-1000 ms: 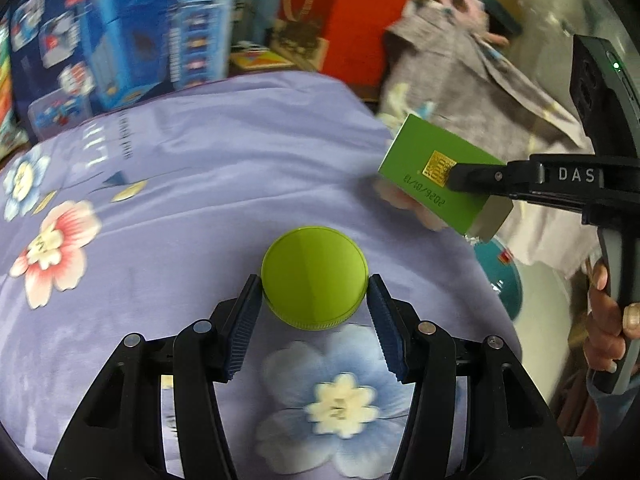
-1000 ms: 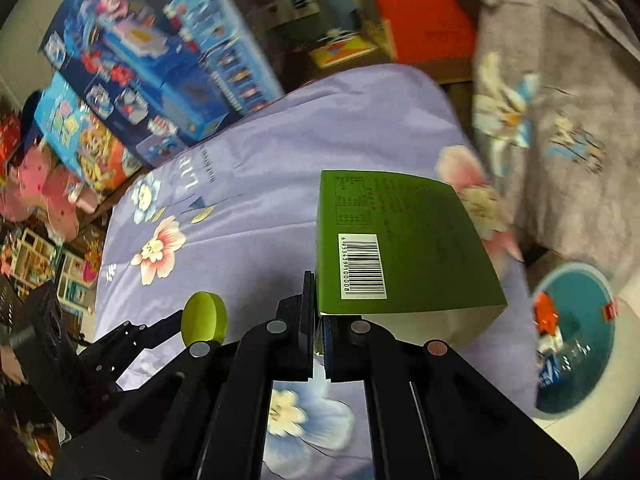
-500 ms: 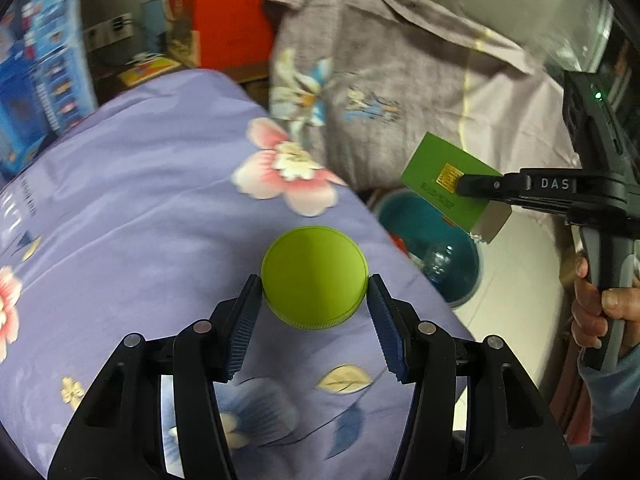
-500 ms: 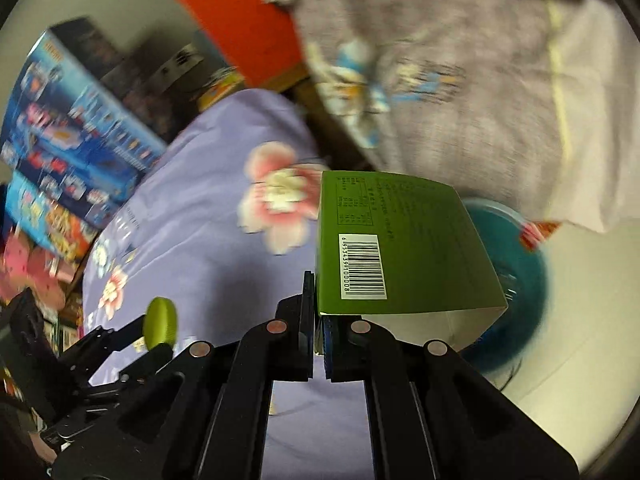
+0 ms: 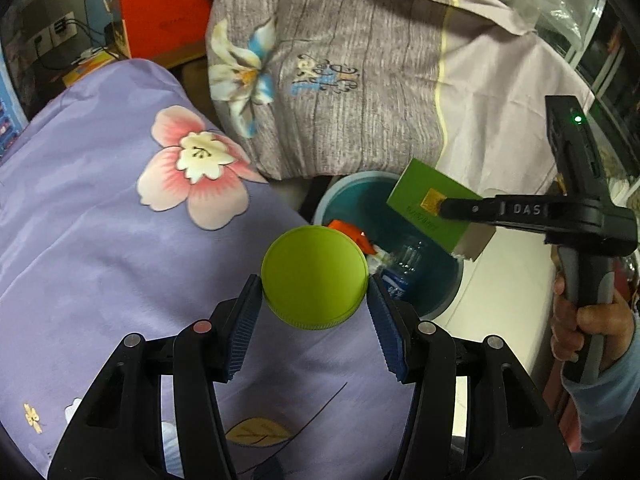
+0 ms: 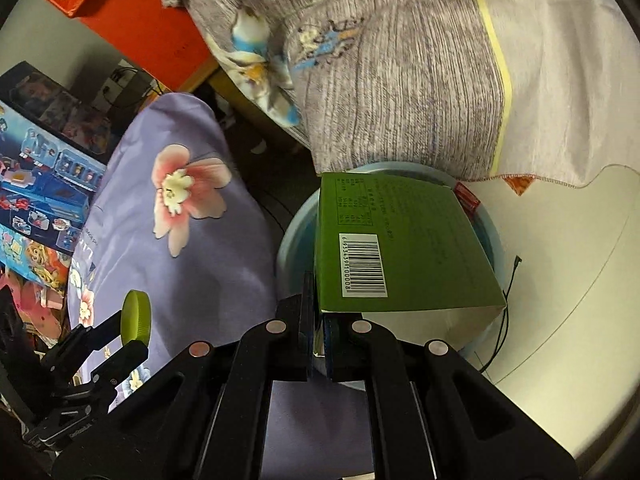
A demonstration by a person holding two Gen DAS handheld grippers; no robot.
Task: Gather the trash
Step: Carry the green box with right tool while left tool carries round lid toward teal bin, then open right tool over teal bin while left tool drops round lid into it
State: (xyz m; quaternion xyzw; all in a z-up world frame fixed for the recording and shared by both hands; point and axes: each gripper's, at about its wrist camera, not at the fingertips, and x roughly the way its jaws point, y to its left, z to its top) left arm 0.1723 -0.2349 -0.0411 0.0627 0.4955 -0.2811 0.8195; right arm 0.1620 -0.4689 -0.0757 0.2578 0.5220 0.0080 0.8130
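My left gripper (image 5: 315,292) is shut on a round green lid (image 5: 315,277), held over the right edge of the purple flowered cloth (image 5: 100,240), beside the teal trash bin (image 5: 344,196). It also shows at the lower left of the right wrist view (image 6: 136,320). My right gripper (image 6: 320,312) is shut on a flat green carton (image 6: 400,248) with a barcode, held above the bin (image 6: 292,248). The carton also shows in the left wrist view (image 5: 432,208). The bin holds a plastic bottle (image 5: 404,260) and orange scraps (image 5: 352,232).
A grey and pink flowered sheet (image 5: 360,80) hangs behind the bin. An orange box (image 5: 160,8) and toy boxes (image 6: 40,184) stand at the back. The floor (image 6: 560,280) right of the bin is pale, with a thin black cable (image 6: 504,320).
Both grippers have moved right from over the cloth toward the bin. The carton now hangs over the bin, and the lid is at the cloth's edge next to it.
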